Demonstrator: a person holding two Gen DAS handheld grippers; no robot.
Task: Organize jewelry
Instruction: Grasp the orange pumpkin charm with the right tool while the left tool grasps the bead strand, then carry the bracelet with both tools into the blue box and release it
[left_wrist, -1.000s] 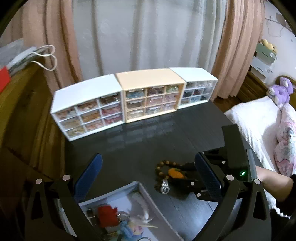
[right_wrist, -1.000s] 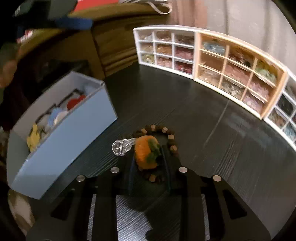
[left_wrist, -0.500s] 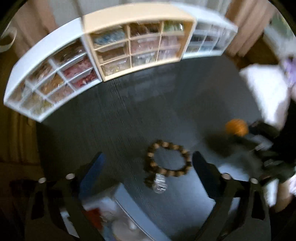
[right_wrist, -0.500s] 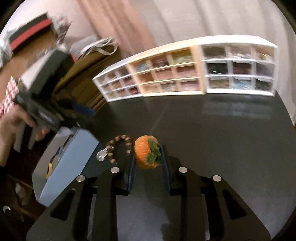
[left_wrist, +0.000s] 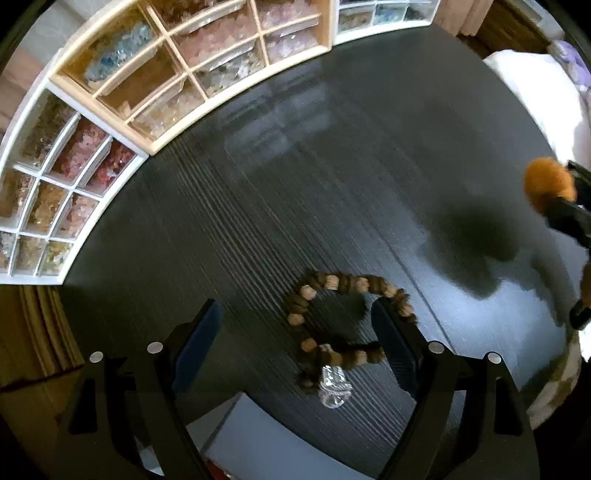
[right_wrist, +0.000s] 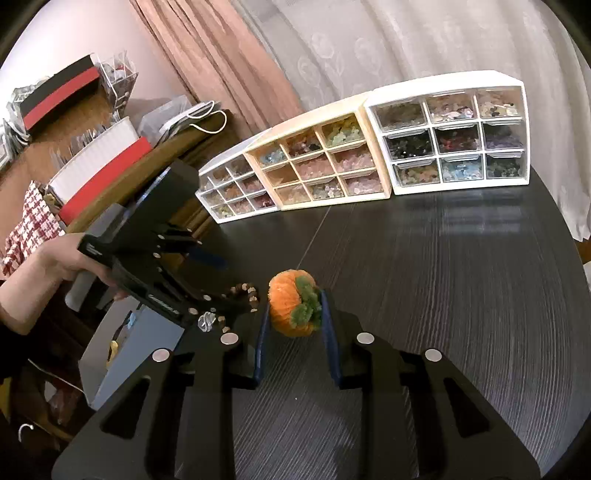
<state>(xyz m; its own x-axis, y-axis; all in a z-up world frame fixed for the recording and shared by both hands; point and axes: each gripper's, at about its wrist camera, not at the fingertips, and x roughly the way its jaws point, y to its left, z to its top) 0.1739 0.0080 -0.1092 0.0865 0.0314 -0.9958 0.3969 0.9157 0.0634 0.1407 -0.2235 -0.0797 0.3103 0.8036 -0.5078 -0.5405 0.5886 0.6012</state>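
A brown wooden bead bracelet with a clear crystal charm lies on the black table. My left gripper is open, low over it, with the bracelet between its blue pads. It also shows in the right wrist view, partly hidden by the left gripper. My right gripper is shut on a fuzzy orange pumpkin charm with a green stem, held above the table. The pumpkin also shows at the right edge of the left wrist view.
Three small drawer cabinets full of beads stand along the table's far edge: white, beige, white. A light blue open box with trinkets sits at the table's left. Boxes and bags are stacked on the wooden furniture.
My right gripper has lifted the pumpkin charm off the bracelet and drawn it back to the right. My left gripper has moved forward and down over the bracelet.
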